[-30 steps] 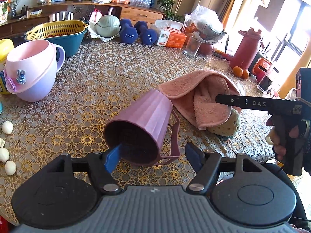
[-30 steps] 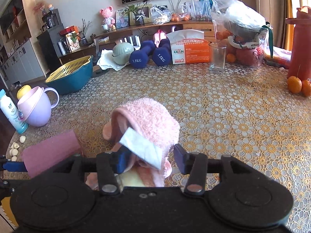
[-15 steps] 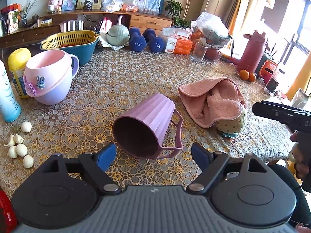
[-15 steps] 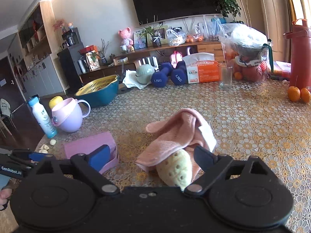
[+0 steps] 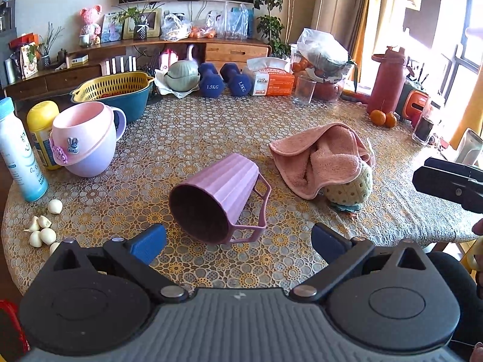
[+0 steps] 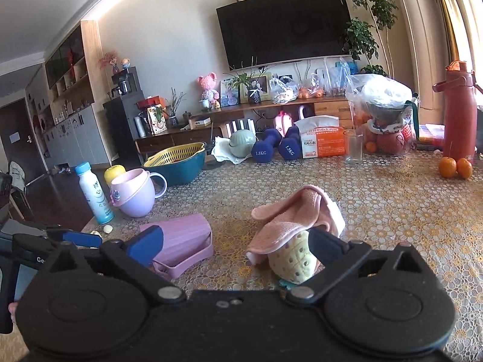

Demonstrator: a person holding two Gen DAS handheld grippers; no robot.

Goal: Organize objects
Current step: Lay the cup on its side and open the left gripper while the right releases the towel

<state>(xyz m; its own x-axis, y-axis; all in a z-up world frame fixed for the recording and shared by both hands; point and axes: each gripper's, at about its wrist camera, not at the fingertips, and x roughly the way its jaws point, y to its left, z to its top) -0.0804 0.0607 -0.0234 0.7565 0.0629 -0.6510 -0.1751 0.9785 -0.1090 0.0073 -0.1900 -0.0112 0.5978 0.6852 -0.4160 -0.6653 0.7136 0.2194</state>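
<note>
A purple ribbed cup (image 5: 217, 196) lies on its side on the lace-covered table, mouth toward me; it also shows in the right wrist view (image 6: 181, 241). A pink towel (image 5: 320, 154) is draped over a yellow dotted plush toy (image 5: 350, 190) to its right; the towel (image 6: 295, 214) and the toy (image 6: 292, 259) show in the right wrist view. My left gripper (image 5: 238, 241) is open and empty, just short of the cup. My right gripper (image 6: 235, 241) is open and empty, just short of the toy.
A pink-and-lilac mug (image 5: 84, 141), a white bottle (image 5: 18, 150), a yellow can (image 5: 42, 129) and garlic cloves (image 5: 42, 229) stand at the left. A teal bowl with a yellow colander (image 5: 117, 93), blue dumbbells (image 5: 223, 81), a tissue box (image 5: 271, 78), a glass (image 5: 303, 90), a red flask (image 5: 386, 81) and oranges (image 5: 383, 117) line the back.
Both grippers have opened and pulled back from the table. The left one let go of the cup's rim; the right one let go of the towel, which now lies over the toy.
</note>
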